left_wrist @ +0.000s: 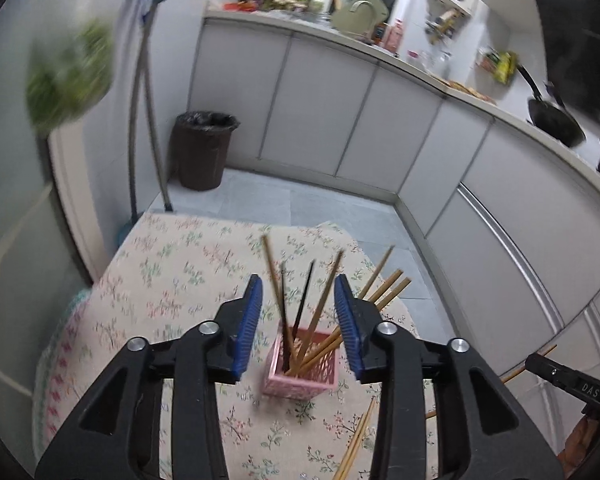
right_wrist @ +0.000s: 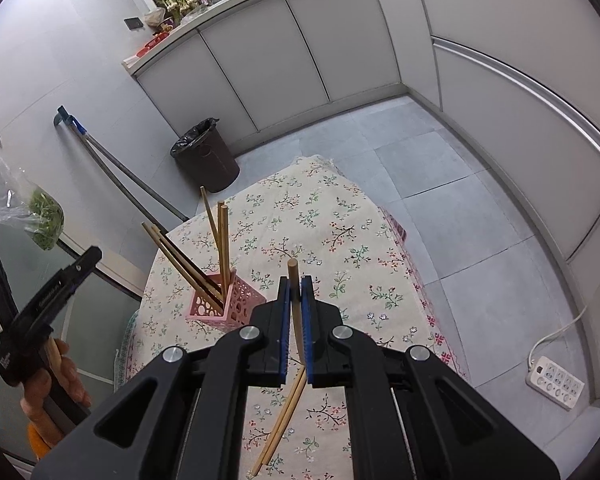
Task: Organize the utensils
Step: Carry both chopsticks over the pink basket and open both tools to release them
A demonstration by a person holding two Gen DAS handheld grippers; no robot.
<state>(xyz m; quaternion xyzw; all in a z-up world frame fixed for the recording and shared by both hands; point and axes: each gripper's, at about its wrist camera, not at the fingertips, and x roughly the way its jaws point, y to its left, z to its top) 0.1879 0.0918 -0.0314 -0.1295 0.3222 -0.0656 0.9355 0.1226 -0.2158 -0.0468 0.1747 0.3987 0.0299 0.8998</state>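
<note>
At far left in the right wrist view, a hand [right_wrist: 56,376] holds the left gripper [left_wrist: 298,320] beside the surface [right_wrist: 340,216], which wears a floral cloth. In the left wrist view its jaws stand partly apart with nothing pressed between the blue pads, above the pink holder [left_wrist: 300,372], where several chopsticks [left_wrist: 320,312] lean in different directions. The pink holder stands near the left side of the surface. Further right, the right gripper [right_wrist: 296,320] has its jaws closed narrowly on a single wooden chopstick [right_wrist: 294,280], whose round end pokes up past the pads. Below those jaws, a loose pair of chopsticks [right_wrist: 280,424] lies flat on the cloth.
</note>
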